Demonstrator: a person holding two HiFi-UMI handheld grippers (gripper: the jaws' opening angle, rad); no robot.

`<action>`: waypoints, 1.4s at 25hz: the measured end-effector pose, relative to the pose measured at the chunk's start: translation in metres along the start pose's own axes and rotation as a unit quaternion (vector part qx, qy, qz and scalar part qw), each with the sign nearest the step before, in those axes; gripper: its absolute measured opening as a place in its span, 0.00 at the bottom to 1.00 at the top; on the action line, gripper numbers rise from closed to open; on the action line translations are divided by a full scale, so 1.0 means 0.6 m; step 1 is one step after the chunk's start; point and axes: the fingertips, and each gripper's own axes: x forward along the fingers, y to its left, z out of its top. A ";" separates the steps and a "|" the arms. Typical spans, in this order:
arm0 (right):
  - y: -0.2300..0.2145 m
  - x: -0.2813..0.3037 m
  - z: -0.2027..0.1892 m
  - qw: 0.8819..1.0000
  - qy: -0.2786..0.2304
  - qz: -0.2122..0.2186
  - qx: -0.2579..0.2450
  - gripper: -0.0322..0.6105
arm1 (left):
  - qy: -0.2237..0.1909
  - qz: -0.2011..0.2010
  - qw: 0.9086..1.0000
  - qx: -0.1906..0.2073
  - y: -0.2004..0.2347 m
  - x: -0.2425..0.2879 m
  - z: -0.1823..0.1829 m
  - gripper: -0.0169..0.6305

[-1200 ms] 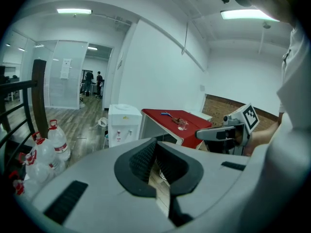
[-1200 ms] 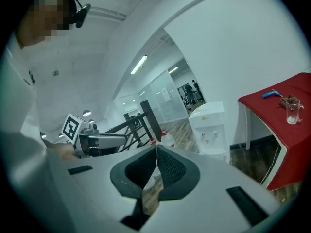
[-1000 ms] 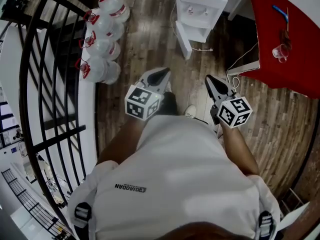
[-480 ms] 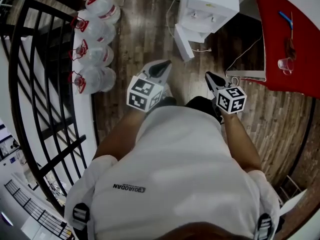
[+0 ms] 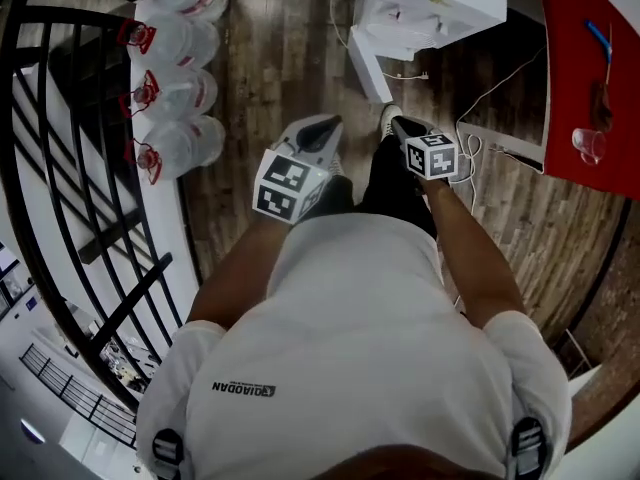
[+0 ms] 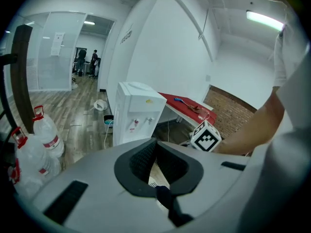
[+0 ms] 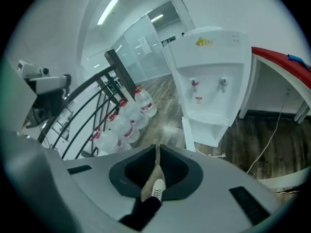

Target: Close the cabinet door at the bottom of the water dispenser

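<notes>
The right gripper (image 5: 402, 126) has been carried forward since the earlier frame, and the dispenser (image 5: 432, 6) is now nearer the person. The door (image 5: 368, 64) at the dispenser's base is seen swung open toward the person, well apart from both grippers. The left gripper (image 5: 320, 130) is held beside the right, slightly further back. The jaws of each are pressed together at the tips, with nothing gripped. Bottles (image 5: 165, 98) are ranged along the railing (image 5: 60, 168) at left.
</notes>
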 end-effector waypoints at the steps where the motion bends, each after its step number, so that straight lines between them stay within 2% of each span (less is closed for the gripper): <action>1: -0.021 0.026 -0.013 1.000 0.015 -0.008 -0.001 0.09 | 0.008 0.003 1.000 -0.004 0.004 0.008 -0.005 0.02; 6: -0.129 0.160 -0.090 0.994 0.098 -0.043 -0.012 0.09 | 0.044 0.014 0.998 -0.029 0.027 0.072 -0.035 0.02; 8: -0.156 0.207 -0.138 0.990 0.135 -0.041 -0.004 0.10 | 0.063 0.015 0.997 -0.037 0.032 0.102 -0.054 0.02; 10: -0.168 0.243 -0.185 0.985 0.167 -0.032 0.008 0.21 | 0.082 0.015 0.996 -0.045 0.032 0.125 -0.072 0.02; 12: -0.180 0.272 -0.217 0.982 0.186 -0.029 0.022 0.21 | 0.091 0.015 0.995 -0.049 0.032 0.145 -0.080 0.02; 16: -0.233 0.329 -0.250 0.977 0.199 -0.045 0.068 0.21 | 0.094 0.020 0.994 -0.058 0.046 0.188 -0.079 0.02; 22: -0.252 0.386 -0.290 0.964 0.221 -0.058 0.139 0.21 | 0.128 0.027 0.989 -0.074 0.064 0.206 -0.114 0.02; 25: -0.258 0.403 -0.294 0.960 0.225 -0.063 0.157 0.21 | 0.137 0.027 0.987 -0.084 0.069 0.216 -0.126 0.02; 29: -0.259 0.418 -0.296 0.959 0.225 -0.064 0.160 0.21 | 0.146 0.023 0.985 -0.094 0.069 0.227 -0.139 0.02; 32: -0.264 0.418 -0.294 0.963 0.218 -0.073 0.143 0.21 | 0.150 0.021 0.984 -0.097 0.066 0.233 -0.147 0.02; 35: -0.288 0.407 -0.289 0.966 0.208 -0.099 0.118 0.21 | 0.152 0.018 0.984 -0.095 0.063 0.239 -0.147 0.02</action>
